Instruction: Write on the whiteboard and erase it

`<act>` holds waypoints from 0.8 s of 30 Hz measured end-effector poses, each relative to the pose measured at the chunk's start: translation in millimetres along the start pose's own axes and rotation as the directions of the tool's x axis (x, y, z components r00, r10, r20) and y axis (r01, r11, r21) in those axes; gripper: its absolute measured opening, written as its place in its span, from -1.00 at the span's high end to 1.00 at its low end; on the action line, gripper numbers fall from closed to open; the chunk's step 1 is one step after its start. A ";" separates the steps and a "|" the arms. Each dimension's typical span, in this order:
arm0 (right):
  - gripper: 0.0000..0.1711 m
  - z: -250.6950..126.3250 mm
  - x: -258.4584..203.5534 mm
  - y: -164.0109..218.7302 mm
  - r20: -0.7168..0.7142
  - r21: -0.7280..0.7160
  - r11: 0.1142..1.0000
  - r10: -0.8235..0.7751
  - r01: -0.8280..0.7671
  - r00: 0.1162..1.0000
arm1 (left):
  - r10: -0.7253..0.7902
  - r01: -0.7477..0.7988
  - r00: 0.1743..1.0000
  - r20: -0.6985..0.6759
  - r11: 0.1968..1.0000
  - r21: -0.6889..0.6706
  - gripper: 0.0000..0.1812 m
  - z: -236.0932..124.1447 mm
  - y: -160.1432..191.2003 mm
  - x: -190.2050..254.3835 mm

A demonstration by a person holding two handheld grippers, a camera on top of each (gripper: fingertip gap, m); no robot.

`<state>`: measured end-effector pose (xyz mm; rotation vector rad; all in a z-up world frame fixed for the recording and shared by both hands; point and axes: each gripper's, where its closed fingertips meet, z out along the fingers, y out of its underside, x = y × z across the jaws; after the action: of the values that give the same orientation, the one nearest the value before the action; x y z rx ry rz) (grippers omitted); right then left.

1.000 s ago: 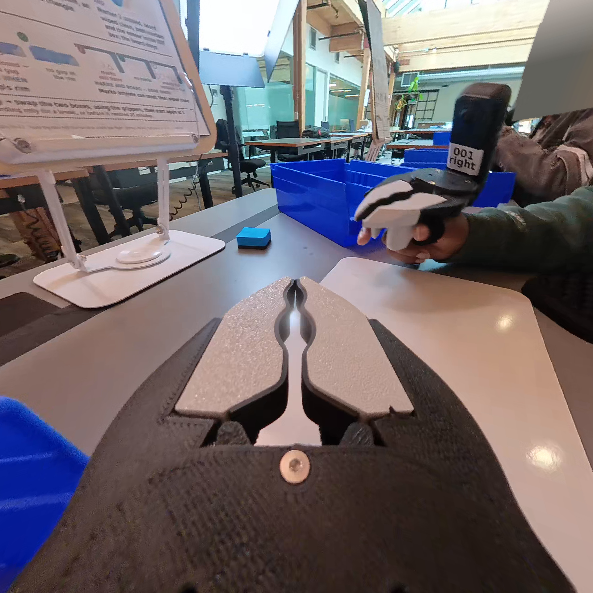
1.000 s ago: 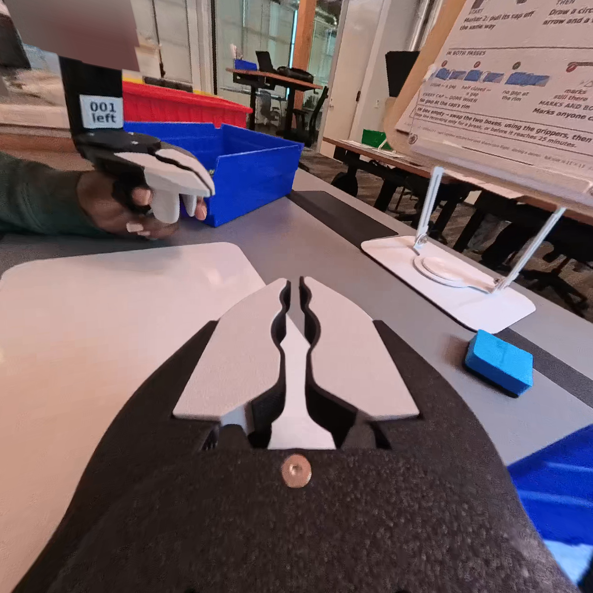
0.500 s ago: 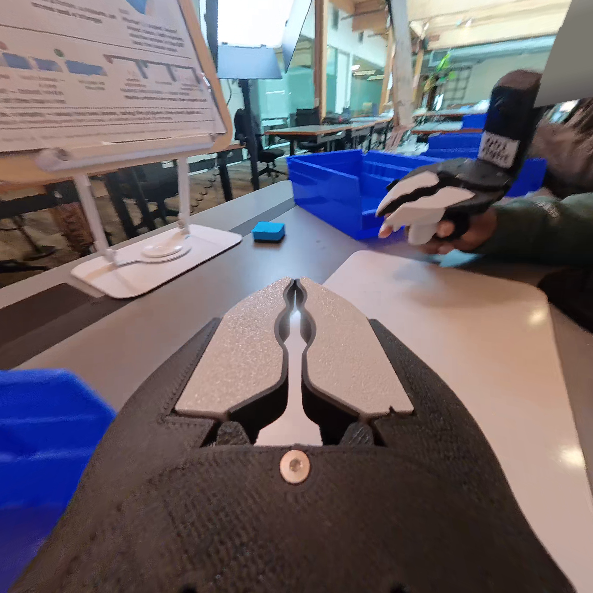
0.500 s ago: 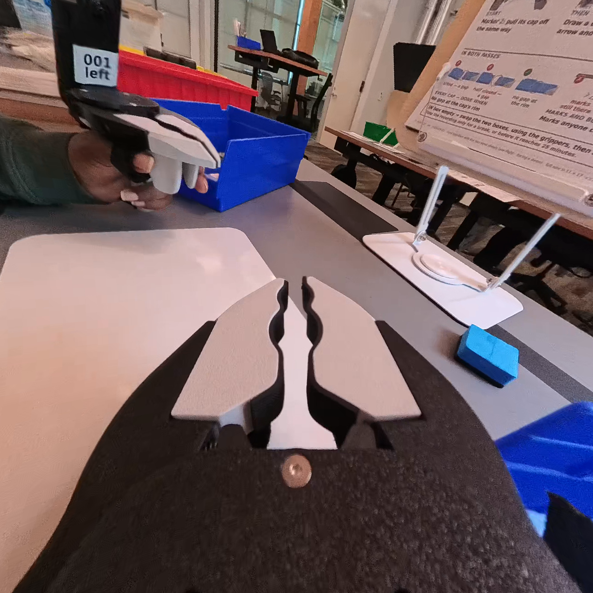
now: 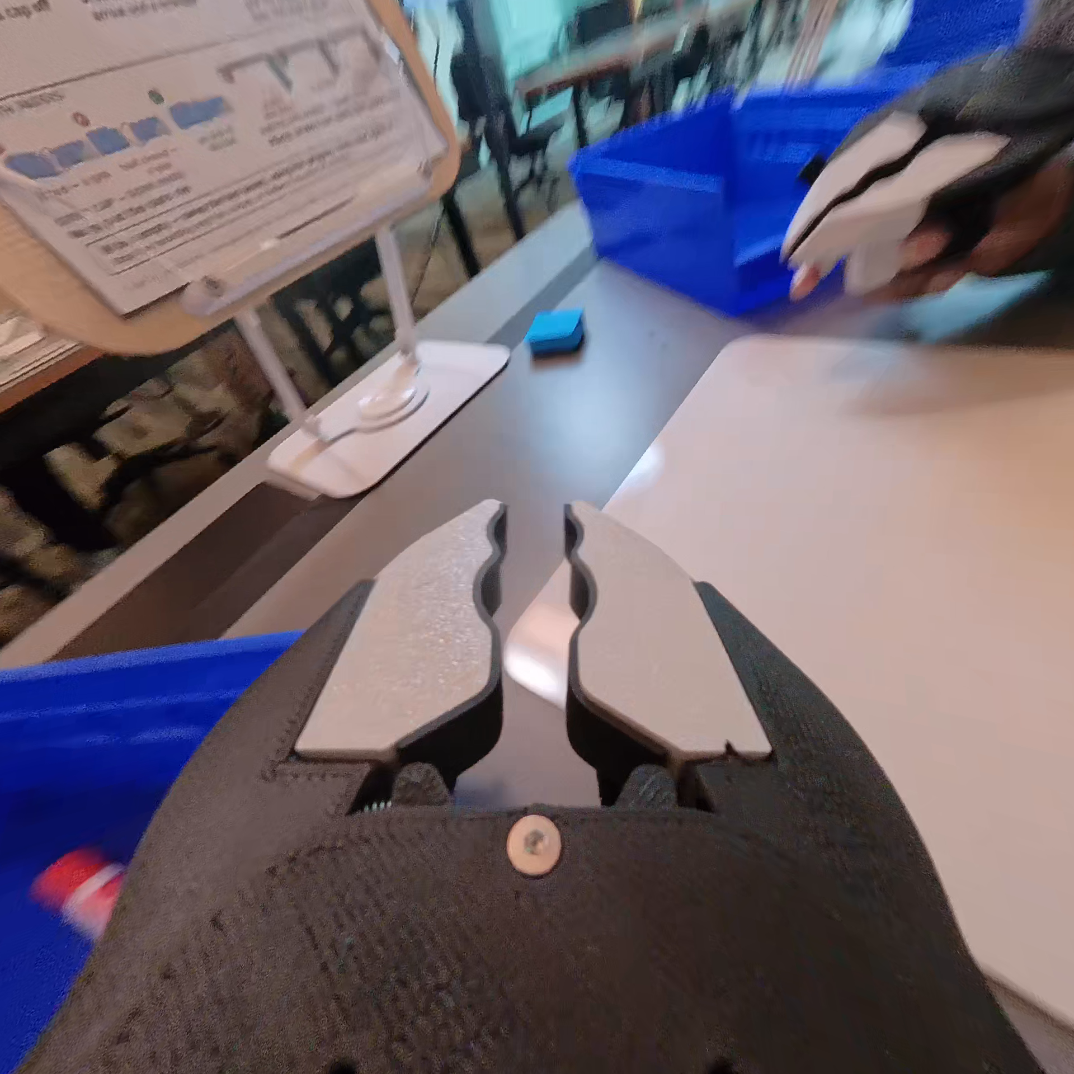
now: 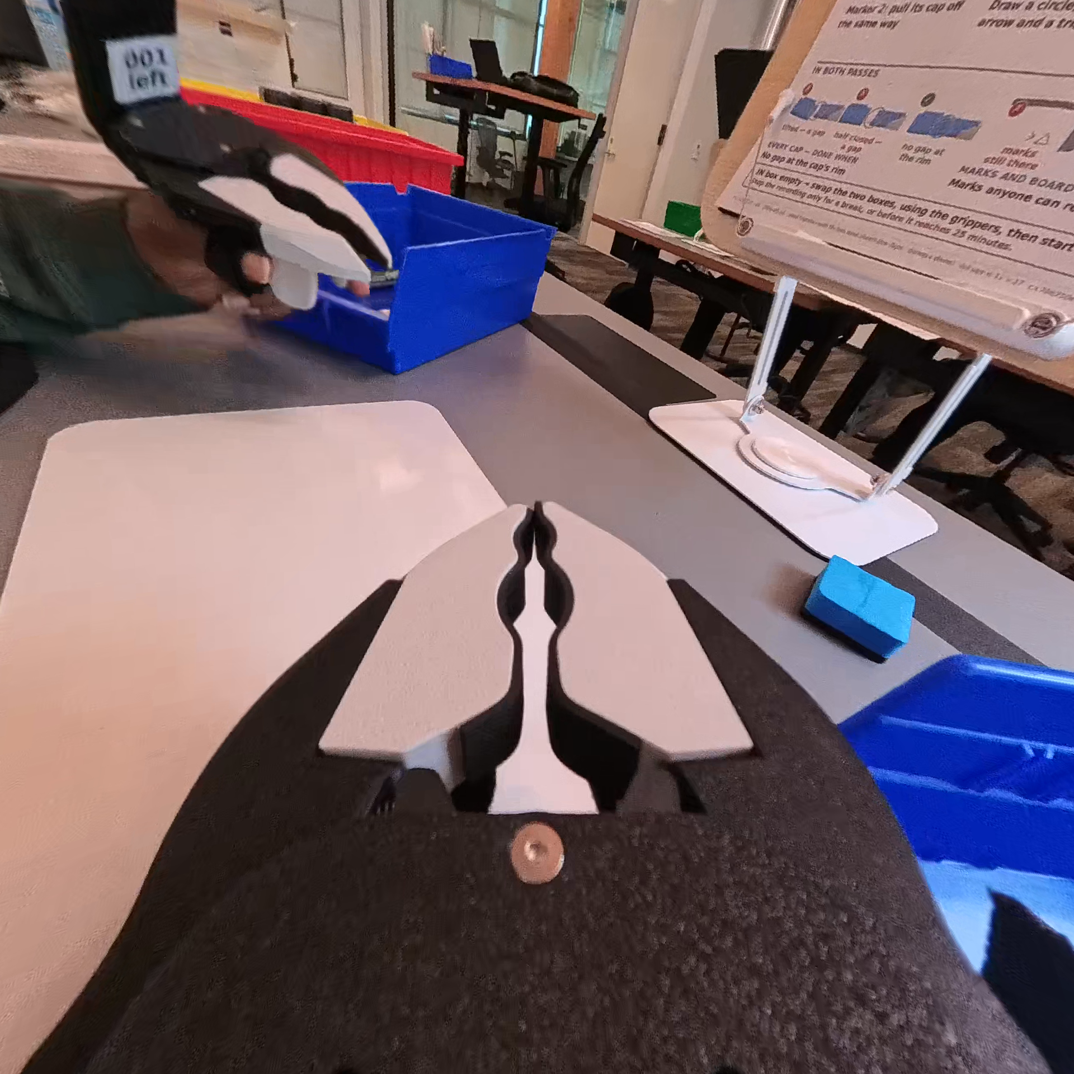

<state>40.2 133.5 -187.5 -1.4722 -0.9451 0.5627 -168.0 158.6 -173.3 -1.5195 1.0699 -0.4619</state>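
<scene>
Lying flat mid-tabletop, the whiteboard (image 6: pixel 232 523) is unobstructed; blue eraser (image 6: pixel 859 615) beside the stand base (image 6: pixel 813 500). Left gripper (image 5: pixel 534 511) fingers narrowly parted, empty; right gripper (image 6: pixel 536 508) pinched closed, empty.

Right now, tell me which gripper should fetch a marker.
Left, probably. The left gripper is open at the blue bin with a red-capped marker; the right gripper is shut over the whiteboard.

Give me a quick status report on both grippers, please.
Left gripper open, empty, beside blue bin. Right gripper shut, empty, over blank whiteboard. Eraser untouched.
</scene>
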 end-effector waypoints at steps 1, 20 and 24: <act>1.00 -2.3 -0.9 0.5 -0.003 -0.009 1.000 -0.014 0.014 1.000 | 0.038 -0.034 0.998 0.048 0.996 -0.086 0.69 -9.7 3.1 -9.9; 0.67 -19.3 -7.2 17.9 0.031 -0.120 0.993 0.016 -0.012 0.999 | 0.158 -0.021 0.980 0.119 0.679 -0.734 0.65 -63.6 124.6 -49.0; 0.65 -22.2 -7.1 9.3 0.030 -0.101 0.995 0.006 -0.003 1.000 | -0.048 0.124 0.984 0.169 0.872 -0.474 0.66 -74.2 53.1 -55.8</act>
<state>56.4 115.6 -194.6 -1.5597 -1.0066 0.5490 -273.6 166.6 -188.3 -2.0174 1.0457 -0.1317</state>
